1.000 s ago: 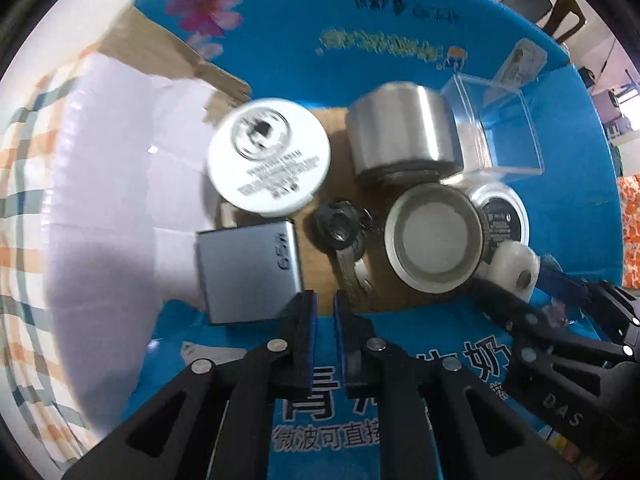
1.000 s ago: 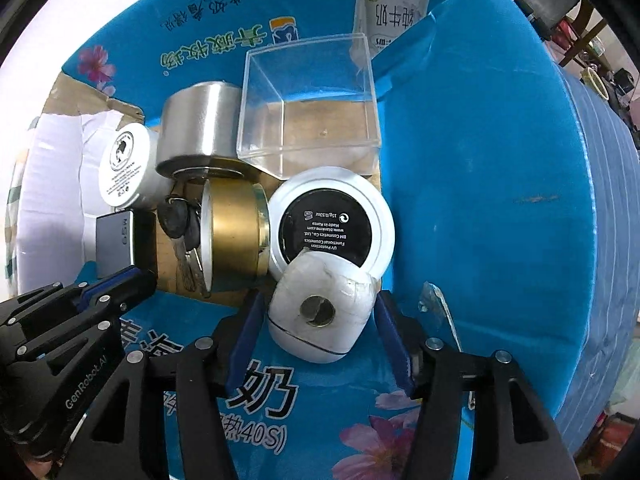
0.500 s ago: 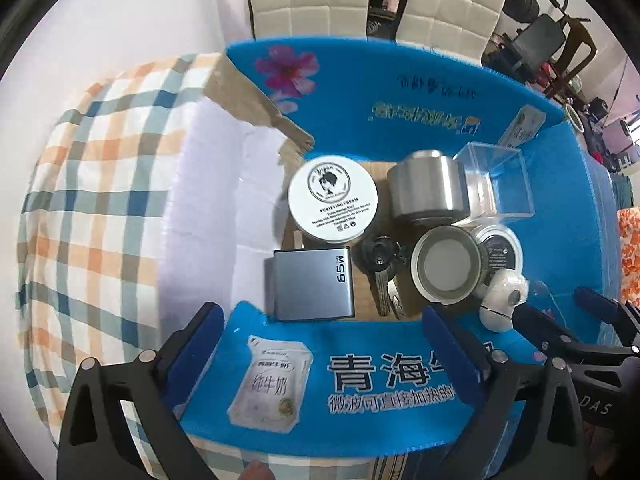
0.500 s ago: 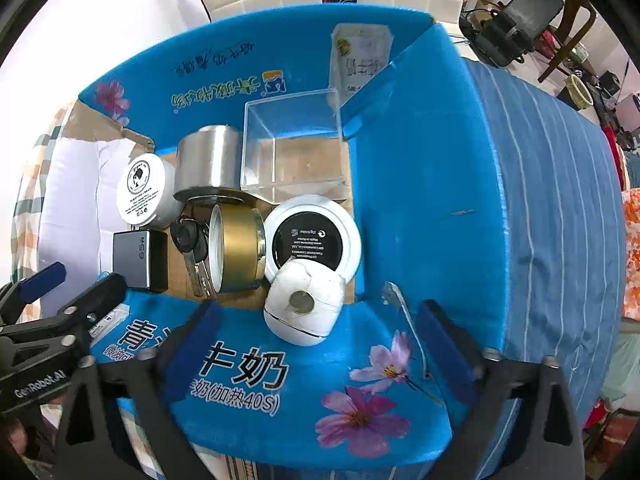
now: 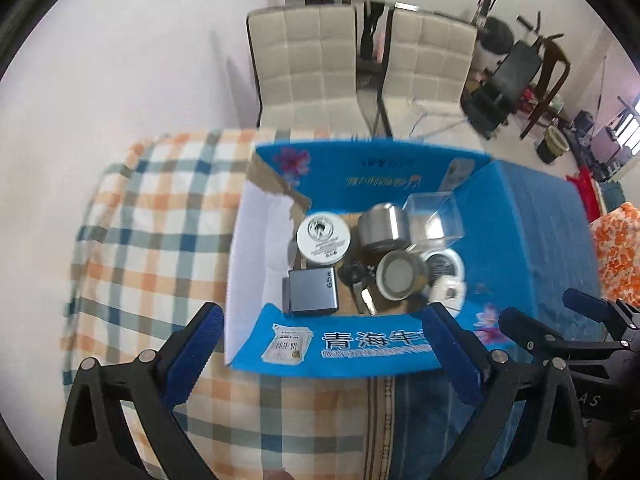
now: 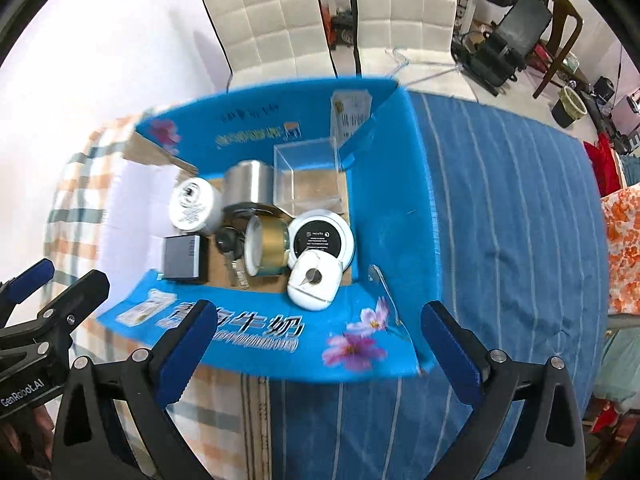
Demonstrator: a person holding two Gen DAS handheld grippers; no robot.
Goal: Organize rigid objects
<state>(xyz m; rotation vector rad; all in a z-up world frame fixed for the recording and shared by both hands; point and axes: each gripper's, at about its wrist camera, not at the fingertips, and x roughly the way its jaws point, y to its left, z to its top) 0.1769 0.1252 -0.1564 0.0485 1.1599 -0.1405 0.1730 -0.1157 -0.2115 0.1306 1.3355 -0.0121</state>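
Inside the blue box, keys point lengthwise toward its near wall

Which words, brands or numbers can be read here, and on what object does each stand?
"GenRobot.AI": on the left tool.
"青海牛": near flap of the blue box.
"牛奶": same flap.
"AS": on the right tool, partly cut off.
White jar, black disc, grey block: print blurred.

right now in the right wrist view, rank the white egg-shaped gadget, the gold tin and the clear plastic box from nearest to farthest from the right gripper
1. white egg-shaped gadget, on the box's near edge, just ahead of the right gripper.
2. gold tin, mid-box, left of the gadget.
3. clear plastic box, at the back wall.
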